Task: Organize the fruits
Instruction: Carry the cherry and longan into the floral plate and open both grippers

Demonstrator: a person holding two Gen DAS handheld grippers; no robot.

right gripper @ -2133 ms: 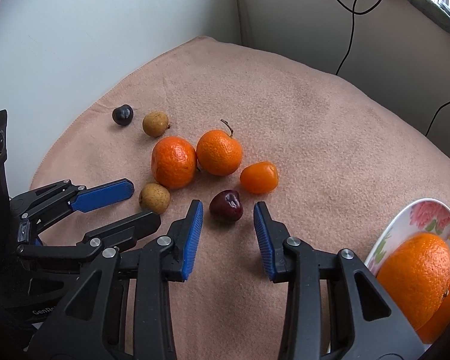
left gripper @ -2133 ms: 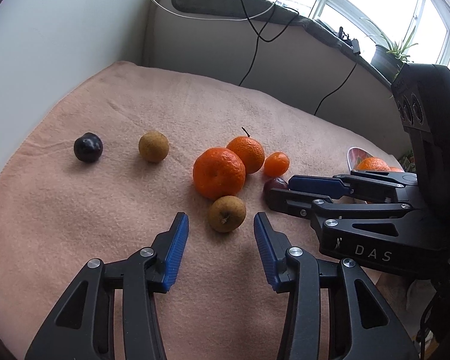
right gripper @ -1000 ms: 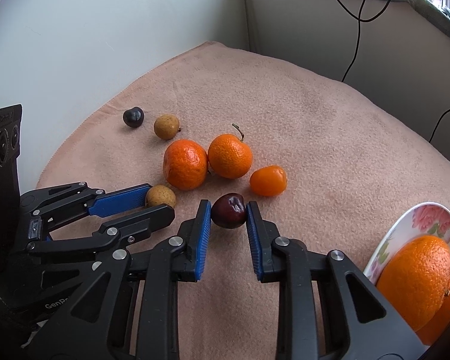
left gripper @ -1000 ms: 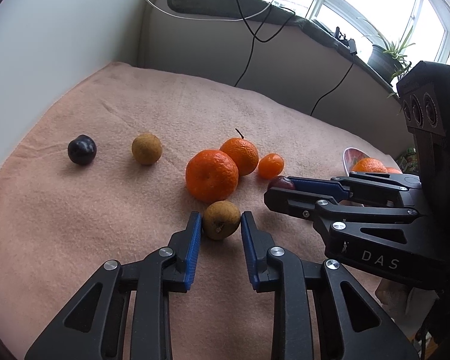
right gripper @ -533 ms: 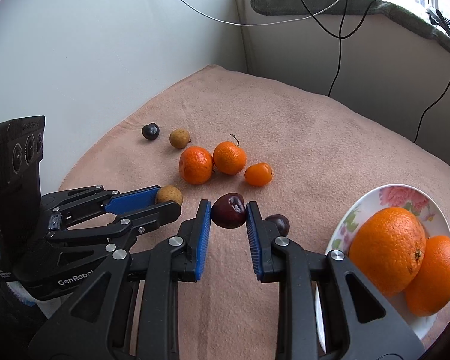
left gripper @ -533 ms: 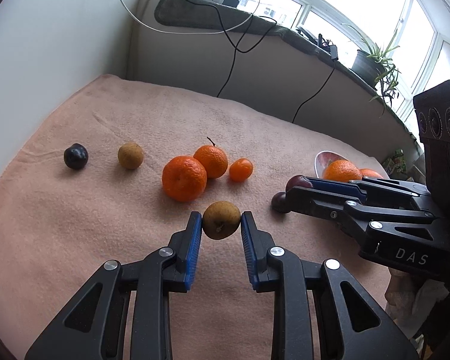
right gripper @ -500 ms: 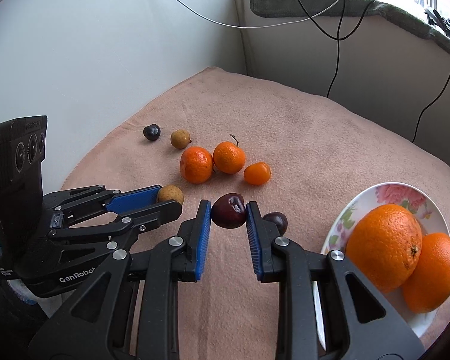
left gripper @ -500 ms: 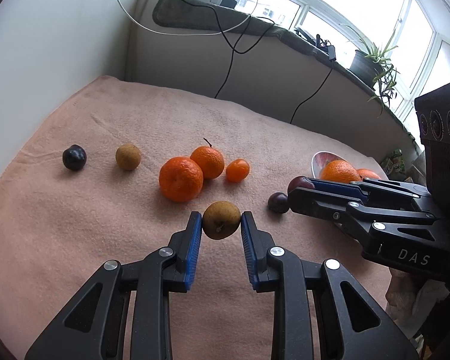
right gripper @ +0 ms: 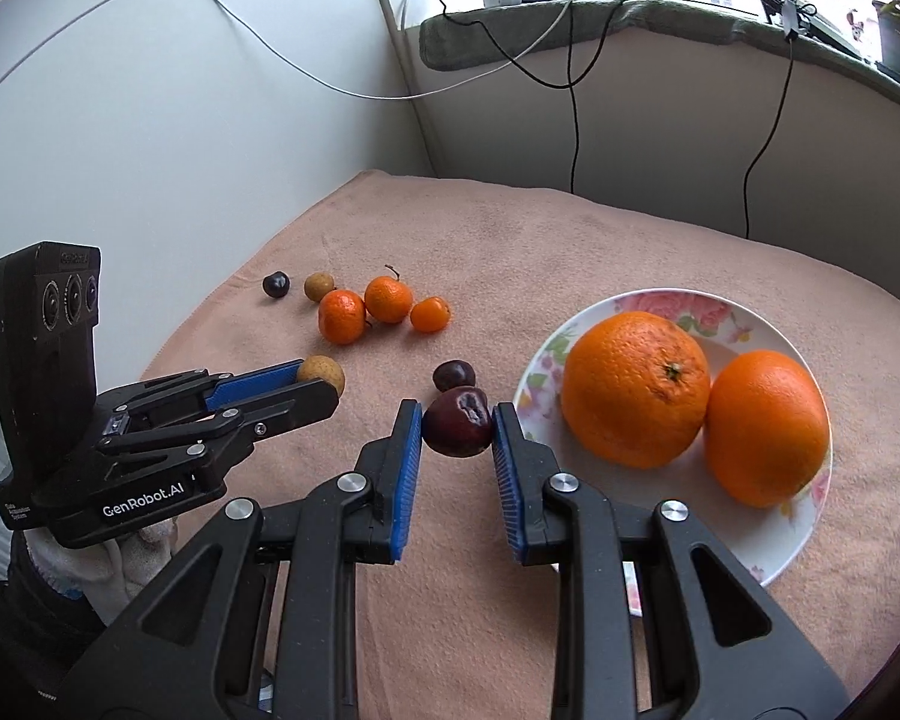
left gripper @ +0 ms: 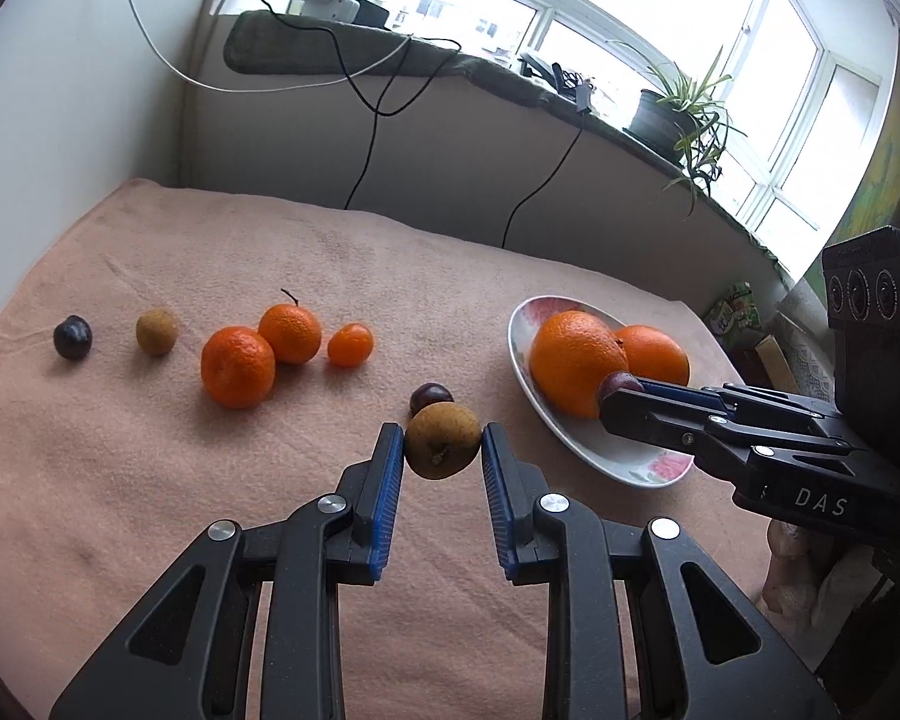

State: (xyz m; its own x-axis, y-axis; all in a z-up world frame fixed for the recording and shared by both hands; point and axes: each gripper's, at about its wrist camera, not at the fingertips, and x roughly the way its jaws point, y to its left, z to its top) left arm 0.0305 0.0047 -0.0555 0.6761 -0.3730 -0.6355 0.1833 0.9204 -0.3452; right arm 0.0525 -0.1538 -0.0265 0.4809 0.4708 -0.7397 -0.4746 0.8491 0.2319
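We list: left gripper [left gripper: 442,444] clamped on a brown longan [left gripper: 443,440] above the blanket [left gripper: 150,480]; right gripper [right gripper: 457,422] clamped on a dark cherry [right gripper: 457,421] beside the plate [right gripper: 774,546].

We note blue pads on black jaws on both grippers. Between the left jaws sits a tan-brown fruit [left gripper: 443,441]; between the right jaws, a dark red cherry [right gripper: 457,421]. Beyond the right jaws, a white plate [right gripper: 768,546] with pink floral pattern carries two oranges [right gripper: 635,387]. The blanket [left gripper: 150,480] beneath the jaws is plain salmon pink.
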